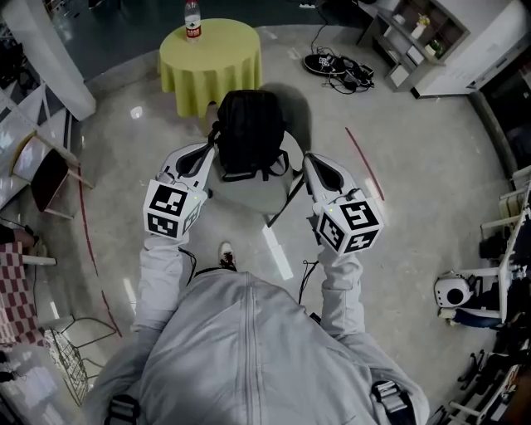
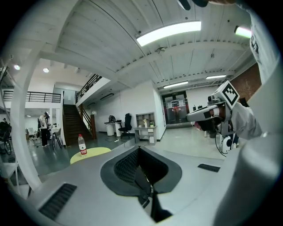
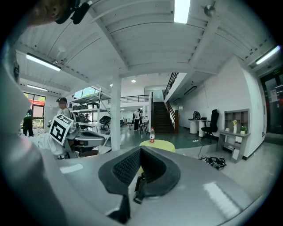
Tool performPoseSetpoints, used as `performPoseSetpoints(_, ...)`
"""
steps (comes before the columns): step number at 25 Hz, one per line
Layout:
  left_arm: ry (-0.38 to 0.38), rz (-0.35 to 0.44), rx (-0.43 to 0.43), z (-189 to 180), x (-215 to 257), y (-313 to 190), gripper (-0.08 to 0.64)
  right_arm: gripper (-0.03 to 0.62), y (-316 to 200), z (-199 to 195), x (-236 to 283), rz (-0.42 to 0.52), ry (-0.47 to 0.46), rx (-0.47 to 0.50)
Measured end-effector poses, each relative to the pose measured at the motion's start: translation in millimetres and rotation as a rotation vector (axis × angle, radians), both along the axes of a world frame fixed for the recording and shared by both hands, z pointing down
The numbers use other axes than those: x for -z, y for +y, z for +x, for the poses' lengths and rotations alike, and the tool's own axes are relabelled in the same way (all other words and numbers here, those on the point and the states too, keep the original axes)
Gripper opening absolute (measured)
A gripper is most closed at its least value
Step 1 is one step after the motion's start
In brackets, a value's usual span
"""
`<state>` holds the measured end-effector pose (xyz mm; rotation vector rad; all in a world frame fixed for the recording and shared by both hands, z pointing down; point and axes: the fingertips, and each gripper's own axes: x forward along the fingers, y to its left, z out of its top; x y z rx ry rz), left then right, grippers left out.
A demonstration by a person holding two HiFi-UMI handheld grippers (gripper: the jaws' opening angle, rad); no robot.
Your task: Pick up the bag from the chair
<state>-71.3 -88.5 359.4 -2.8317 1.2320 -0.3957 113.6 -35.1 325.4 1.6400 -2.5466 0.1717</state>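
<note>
A black backpack point(image 1: 250, 133) stands upright on a white chair point(image 1: 246, 197), straight ahead in the head view. My left gripper point(image 1: 207, 153) is at the bag's left side and my right gripper point(image 1: 309, 163) at its right side. In the left gripper view the left gripper point(image 2: 140, 149) has its jaws together, and a black strap point(image 2: 148, 194) is pinched between them. In the right gripper view the right gripper point(image 3: 140, 150) is also shut, on a strap with a buckle point(image 3: 139, 187). A thin strap point(image 1: 284, 203) trails down from the right gripper. I cannot tell whether the bag is off the seat.
Just behind the chair is a round yellow-clothed table point(image 1: 211, 58) with a bottle point(image 1: 192, 20) on it. Cables and dark gear point(image 1: 340, 70) lie on the floor at the back right. Folded frames point(image 1: 46, 170) stand at the left, and white equipment point(image 1: 453, 291) at the right.
</note>
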Motion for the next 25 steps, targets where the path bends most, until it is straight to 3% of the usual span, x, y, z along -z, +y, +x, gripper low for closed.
performPoseSetpoints(12, -0.019, -0.039, -0.060, -11, -18, -89, 0.006, 0.009, -90, -14, -15, -0.032, 0.005, -0.063)
performPoseSetpoints(18, -0.025, -0.110, -0.045, -21, -42, -124, 0.006, 0.011, -124, -14, -35, -0.074, 0.048, -0.088)
performPoseSetpoints(25, -0.043, -0.200, -0.016, -20, -85, -168, 0.008, 0.012, -169, 0, -74, -0.161, 0.019, -0.095)
